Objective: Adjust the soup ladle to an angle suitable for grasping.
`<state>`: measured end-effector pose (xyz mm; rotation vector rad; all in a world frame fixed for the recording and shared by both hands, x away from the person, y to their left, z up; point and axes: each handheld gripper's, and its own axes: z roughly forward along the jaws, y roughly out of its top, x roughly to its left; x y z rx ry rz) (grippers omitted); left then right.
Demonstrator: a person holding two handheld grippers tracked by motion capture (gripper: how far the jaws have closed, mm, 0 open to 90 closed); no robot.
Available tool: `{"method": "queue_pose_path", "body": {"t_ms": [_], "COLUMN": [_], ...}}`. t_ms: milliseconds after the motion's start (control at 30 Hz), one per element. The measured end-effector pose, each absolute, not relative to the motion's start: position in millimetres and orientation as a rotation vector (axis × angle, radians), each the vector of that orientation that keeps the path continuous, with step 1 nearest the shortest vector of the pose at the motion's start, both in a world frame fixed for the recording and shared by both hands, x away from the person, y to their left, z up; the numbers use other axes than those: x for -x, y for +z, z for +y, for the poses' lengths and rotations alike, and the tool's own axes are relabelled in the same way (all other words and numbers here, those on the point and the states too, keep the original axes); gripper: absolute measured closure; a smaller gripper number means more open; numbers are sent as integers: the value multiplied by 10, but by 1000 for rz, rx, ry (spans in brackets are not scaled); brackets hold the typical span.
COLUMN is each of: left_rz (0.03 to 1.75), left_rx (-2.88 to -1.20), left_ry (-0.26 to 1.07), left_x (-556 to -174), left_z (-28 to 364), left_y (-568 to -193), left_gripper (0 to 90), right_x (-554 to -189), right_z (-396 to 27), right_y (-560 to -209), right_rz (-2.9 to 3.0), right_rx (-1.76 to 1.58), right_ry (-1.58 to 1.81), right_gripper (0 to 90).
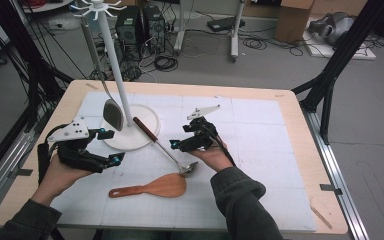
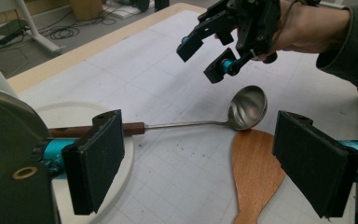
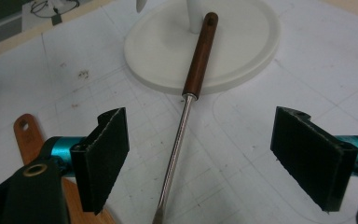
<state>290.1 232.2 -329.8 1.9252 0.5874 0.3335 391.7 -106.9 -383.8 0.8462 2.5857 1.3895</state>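
From my remote seat, much of this tabletop is cut off or masked: the top of the white utensil stand (image 1: 114, 60) runs out of the high view, its post hides part of the steel spoon (image 1: 111, 111) hanging beside it, and in the right gripper view the ladle (image 3: 179, 140) loses its bowl below the frame edge while the wooden spatula (image 3: 28, 135) shows little more than its handle end with a hanging hole. I hold the left gripper (image 1: 109, 146) low over the white gridded mat (image 1: 260, 130), its jaws released and wide apart with nothing between the ribbed black pads; its own view looks along the table at the ladle and the spatula's flat rounded blade (image 2: 256, 172). The right gripper (image 1: 179, 144) hovers just above the ladle's thin steel shaft, jaws parted, straddling it without the pads touching metal. The ladle lies on the mat in the middle of the table: its dark brown wooden handle rests on the stand's round white base (image 3: 242, 42), the polished hemispherical bowl (image 2: 248, 107) sits just beside the spatula's blade, overlapping its edge. The spatula is smooth reddish wood, lying flat nearer to me. The mat is scuffed with small dark specks. The table's pale wooden border (image 1: 300, 107) frames it.
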Motion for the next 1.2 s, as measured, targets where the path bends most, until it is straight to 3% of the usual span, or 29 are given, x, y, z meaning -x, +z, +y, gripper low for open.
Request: {"method": "queue_pose_path", "body": {"t_ms": [1200], "left_rz": [576], "left_rx": [-1951], "left_ry": [325], "left_x": [-2883], "left_z": [2286], "left_y": [-3423], "left_gripper": [149], "right_x": [-4179], "right_z": [-607], "right_y": [-4249], "right_rz": [2867], "right_rx": [-804], "right_ry": [1221], "right_gripper": [594]}}
